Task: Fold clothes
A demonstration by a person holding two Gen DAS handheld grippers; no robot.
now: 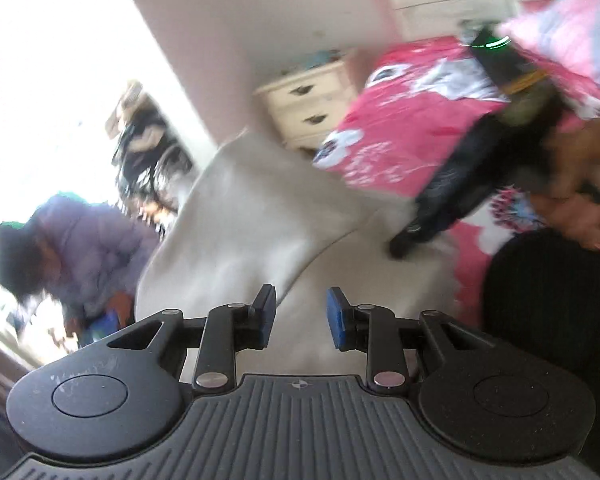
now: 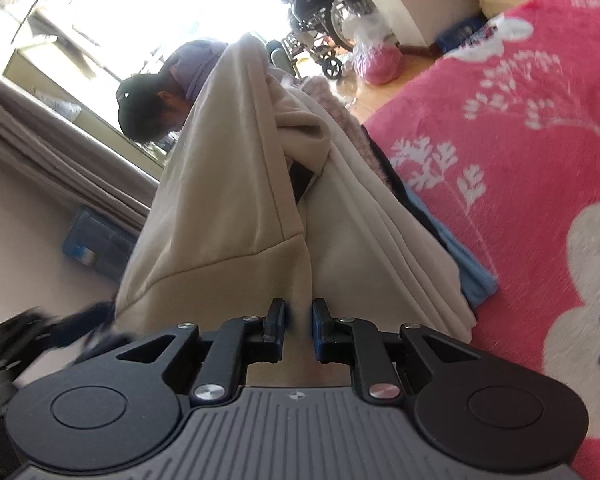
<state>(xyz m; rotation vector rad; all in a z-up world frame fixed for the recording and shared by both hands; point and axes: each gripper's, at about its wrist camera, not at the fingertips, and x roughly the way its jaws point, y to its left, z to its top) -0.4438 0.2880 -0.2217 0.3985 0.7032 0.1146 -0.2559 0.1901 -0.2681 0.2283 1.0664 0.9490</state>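
Left wrist view, blurred: the left gripper [image 1: 301, 316] has its blue pads parted with nothing between them. The cream garment [image 1: 260, 216] lies beyond and below the fingers, against a pink floral blanket [image 1: 400, 136]. A person in a lilac jacket [image 1: 96, 248] is at the left.

Right wrist view: the right gripper [image 2: 299, 326] stands with a narrow gap; a fold of the cream garment [image 2: 236, 208] runs between the pads, but whether they clamp it cannot be told. The garment lies bunched beside the pink blanket [image 2: 520, 168].
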